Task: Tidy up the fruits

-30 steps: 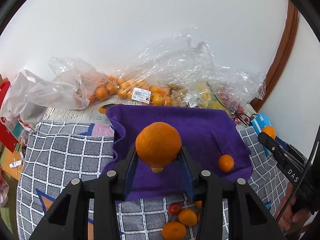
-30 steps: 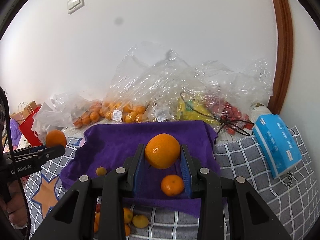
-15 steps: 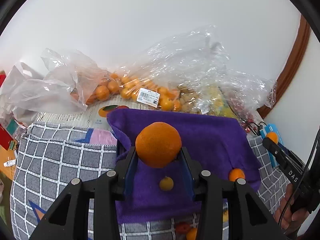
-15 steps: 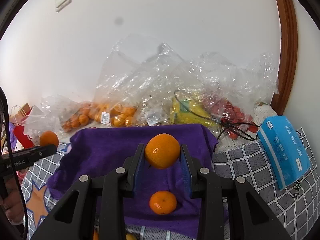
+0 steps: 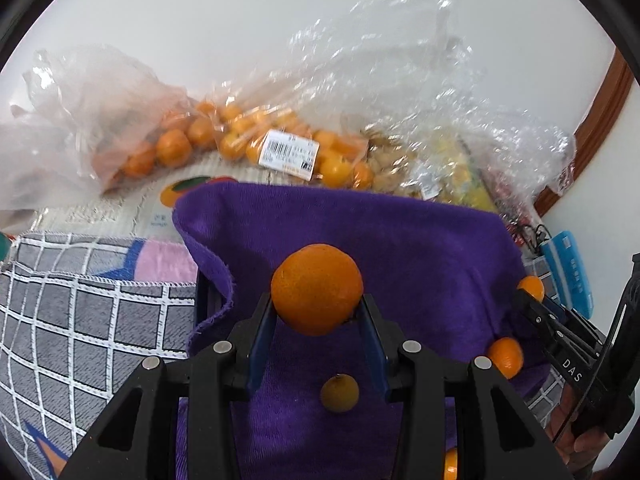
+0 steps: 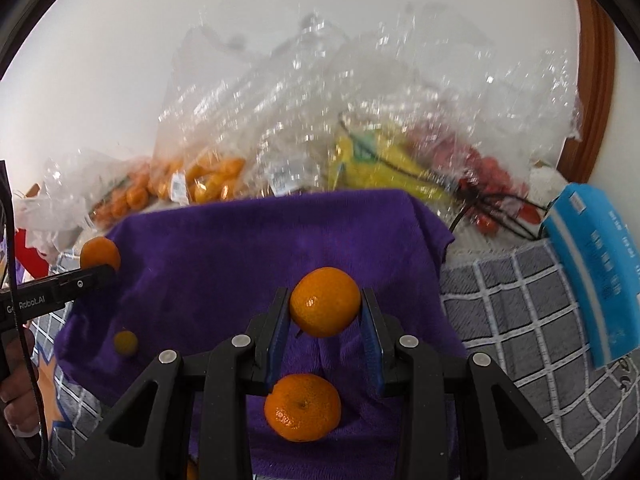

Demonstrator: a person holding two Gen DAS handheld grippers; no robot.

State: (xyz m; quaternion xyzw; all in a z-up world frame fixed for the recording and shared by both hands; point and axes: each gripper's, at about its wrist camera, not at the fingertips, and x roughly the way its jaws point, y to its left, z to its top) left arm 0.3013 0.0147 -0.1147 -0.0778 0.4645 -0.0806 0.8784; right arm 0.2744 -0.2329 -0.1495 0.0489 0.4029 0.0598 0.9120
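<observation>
My left gripper (image 5: 317,312) is shut on an orange (image 5: 317,289), held above the purple cloth (image 5: 360,240). A small yellowish fruit (image 5: 339,393) and a tangerine (image 5: 505,357) lie on the cloth below. My right gripper (image 6: 325,320) is shut on a tangerine (image 6: 325,301) above the same purple cloth (image 6: 248,256). A second tangerine (image 6: 302,406) lies on the cloth under its fingers, and a small yellowish fruit (image 6: 125,342) lies at the left. Each gripper shows in the other's view: the right one (image 5: 536,304), the left one (image 6: 96,272).
Clear plastic bags of oranges (image 5: 248,140), yellow fruit (image 6: 372,164) and red fruit (image 6: 484,172) lie against the white wall behind the cloth. A blue packet (image 6: 592,264) lies at the right on the grey checked cover (image 6: 512,320). A wooden door frame (image 6: 592,80) stands at the far right.
Both grippers have moved forward over the purple cloth with their fruit still held. The loose fruits on the cloth now sit lower in each view and the bags look nearer.
</observation>
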